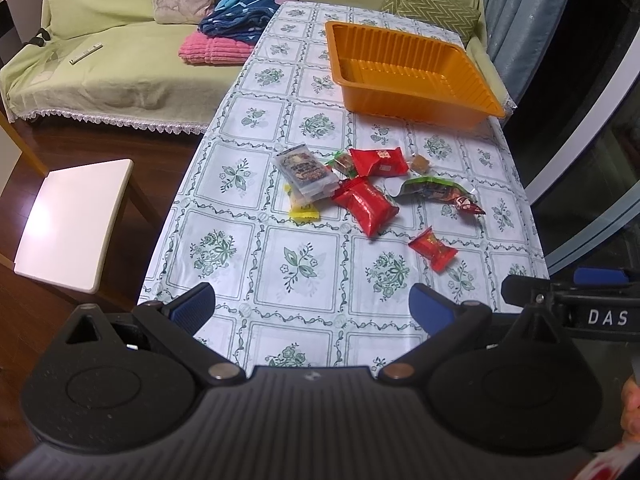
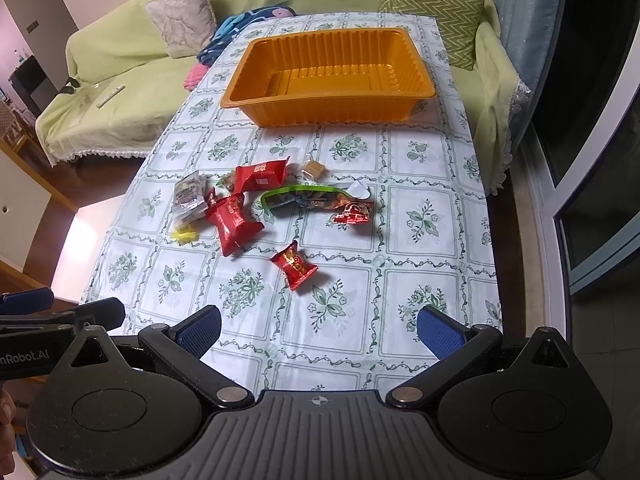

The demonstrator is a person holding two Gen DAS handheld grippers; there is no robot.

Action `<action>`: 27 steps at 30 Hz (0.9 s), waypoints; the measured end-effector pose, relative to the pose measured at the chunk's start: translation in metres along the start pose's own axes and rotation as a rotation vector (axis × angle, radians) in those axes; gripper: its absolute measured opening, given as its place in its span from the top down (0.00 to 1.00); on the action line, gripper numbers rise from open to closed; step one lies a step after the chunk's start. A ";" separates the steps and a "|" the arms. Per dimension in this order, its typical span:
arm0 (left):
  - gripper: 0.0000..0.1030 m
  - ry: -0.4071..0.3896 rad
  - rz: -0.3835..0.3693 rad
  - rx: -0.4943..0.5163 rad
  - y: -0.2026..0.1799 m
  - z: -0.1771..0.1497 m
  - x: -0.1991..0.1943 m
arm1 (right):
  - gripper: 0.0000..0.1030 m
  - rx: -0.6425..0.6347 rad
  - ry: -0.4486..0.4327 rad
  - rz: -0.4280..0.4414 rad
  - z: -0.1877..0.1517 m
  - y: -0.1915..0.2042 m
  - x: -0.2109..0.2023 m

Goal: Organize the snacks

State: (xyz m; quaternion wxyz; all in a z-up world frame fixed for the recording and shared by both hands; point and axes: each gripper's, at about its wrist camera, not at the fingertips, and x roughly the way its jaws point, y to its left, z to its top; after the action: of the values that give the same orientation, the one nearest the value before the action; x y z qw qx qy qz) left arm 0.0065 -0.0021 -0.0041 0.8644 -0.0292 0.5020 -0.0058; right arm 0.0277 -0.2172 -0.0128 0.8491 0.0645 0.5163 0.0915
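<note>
An empty orange tray (image 1: 472, 98) (image 2: 256, 102) stands at the far end of the table. Several wrapped snacks lie in a loose heap mid-table: red packets (image 1: 366, 204) (image 2: 236, 224), a clear pack of dark biscuits (image 1: 306, 172) (image 2: 188, 196), a long green-edged packet (image 1: 436, 190) (image 2: 312, 198), a small brown sweet (image 1: 420, 163) (image 2: 313, 169) and a yellow-wrapped piece (image 1: 304, 213) (image 2: 184, 235). One small red packet (image 1: 433, 249) (image 2: 295, 265) lies apart, nearest me. My left gripper (image 1: 312, 306) and right gripper (image 2: 318, 326) both hover open over the near table edge, holding nothing.
The table wears a white cloth with green flower squares (image 1: 304, 264) (image 2: 420, 216). A green-covered sofa (image 1: 100, 68) (image 2: 120, 92) with cushions and folded blankets (image 1: 236, 20) runs behind and left. A white stool (image 1: 72, 220) stands left of the table. A window frame (image 2: 592, 160) is at right.
</note>
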 end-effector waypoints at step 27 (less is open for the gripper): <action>0.00 0.005 -0.003 -0.003 0.000 -0.002 -0.003 | 0.00 -0.005 -0.001 0.000 -0.002 0.001 -0.002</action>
State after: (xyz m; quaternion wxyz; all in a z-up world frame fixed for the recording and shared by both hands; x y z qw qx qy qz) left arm 0.0032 -0.0025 -0.0028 0.8630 -0.0311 0.5042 -0.0066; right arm 0.0252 -0.2168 -0.0116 0.8495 0.0627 0.5156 0.0926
